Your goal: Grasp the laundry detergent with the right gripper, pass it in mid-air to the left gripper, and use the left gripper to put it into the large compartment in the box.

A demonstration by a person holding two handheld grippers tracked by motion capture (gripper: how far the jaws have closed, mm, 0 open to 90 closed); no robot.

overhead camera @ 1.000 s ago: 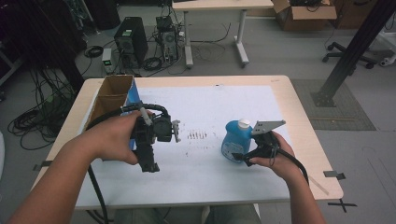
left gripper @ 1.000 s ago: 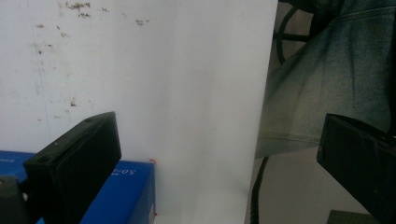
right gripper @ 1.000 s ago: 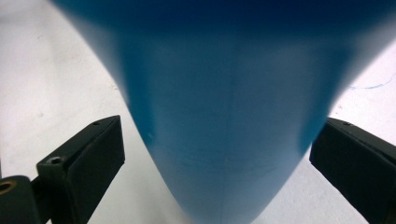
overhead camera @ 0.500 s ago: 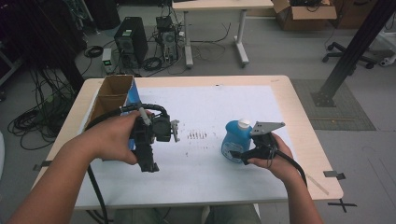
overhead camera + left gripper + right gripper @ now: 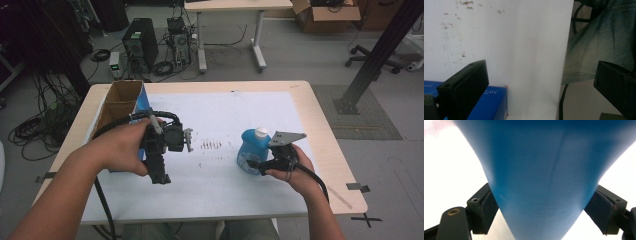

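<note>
A blue plastic bottle (image 5: pixel 251 149) with a white cap stands on the white sheet (image 5: pixel 225 112) at the right. My right gripper (image 5: pixel 256 165) comes at it from the near right. Its jaws have just been closing, and in the right gripper view both pads (image 5: pixel 487 206) lie against the sides of the bottle (image 5: pixel 544 175). My left gripper (image 5: pixel 160 176) is held above the sheet at the left and points down towards the near edge. In the left gripper view it (image 5: pixel 541 82) stands open with nothing between its jaws.
An open cardboard box (image 5: pixel 120 102) with a blue side stands at the table's left; its blue face (image 5: pixel 492 100) lies under the left jaw. Dark smudges (image 5: pixel 212 145) mark the sheet's middle. The person's denim-clad lap (image 5: pixel 604 42) is past the near table edge.
The right gripper's jaws have drawn in against the blue bottle. Both hands and the left gripper have stayed where they were.
</note>
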